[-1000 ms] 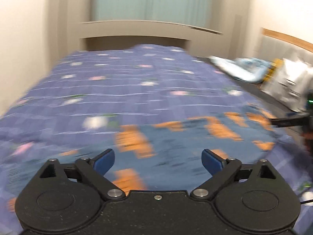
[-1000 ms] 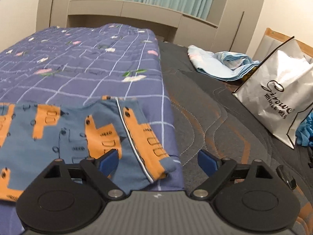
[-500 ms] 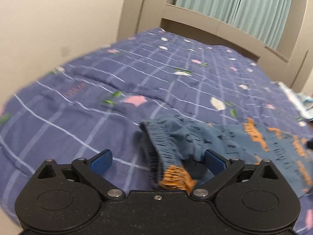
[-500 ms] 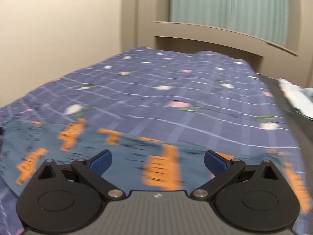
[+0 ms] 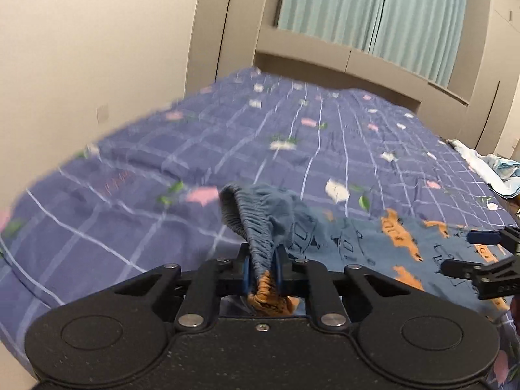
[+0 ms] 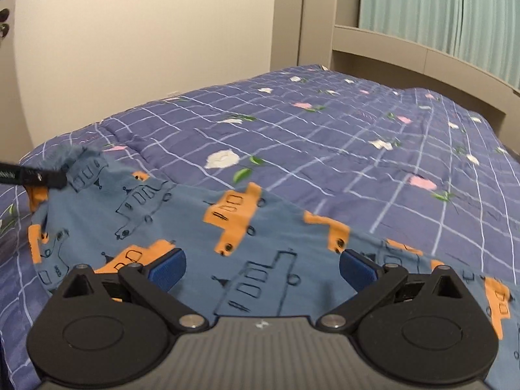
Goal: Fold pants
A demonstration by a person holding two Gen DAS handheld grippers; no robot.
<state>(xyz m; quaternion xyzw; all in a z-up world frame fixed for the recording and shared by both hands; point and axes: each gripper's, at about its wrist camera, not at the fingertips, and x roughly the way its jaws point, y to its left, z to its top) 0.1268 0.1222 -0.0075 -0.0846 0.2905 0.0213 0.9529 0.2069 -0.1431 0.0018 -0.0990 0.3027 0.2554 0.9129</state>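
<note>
The pants (image 5: 373, 247) lie spread on the bed's purple checked quilt (image 5: 292, 149), near the quilt's front edge.

Left wrist view: the left gripper (image 5: 262, 274) is closing, and its blue fingers (image 5: 246, 273) pinch the gathered elastic waistband (image 5: 256, 227), which rises in a ridge above the quilt. This view alone shows the pinch. It also shows the right gripper (image 5: 455, 250) from the side, at the far end of the pants from the waistband, and a pale cloth (image 5: 490, 169) beyond the quilt's right edge.

Right wrist view: the fingers (image 6: 169, 268) of the right gripper (image 6: 263, 269) stand wide apart over the flat pants (image 6: 195, 227), gripping nothing. The left gripper (image 6: 48, 178) appears only as a dark bar at the lifted waistband corner. Green curtains (image 6: 455, 16) hang beyond the quilt's far end.
</note>
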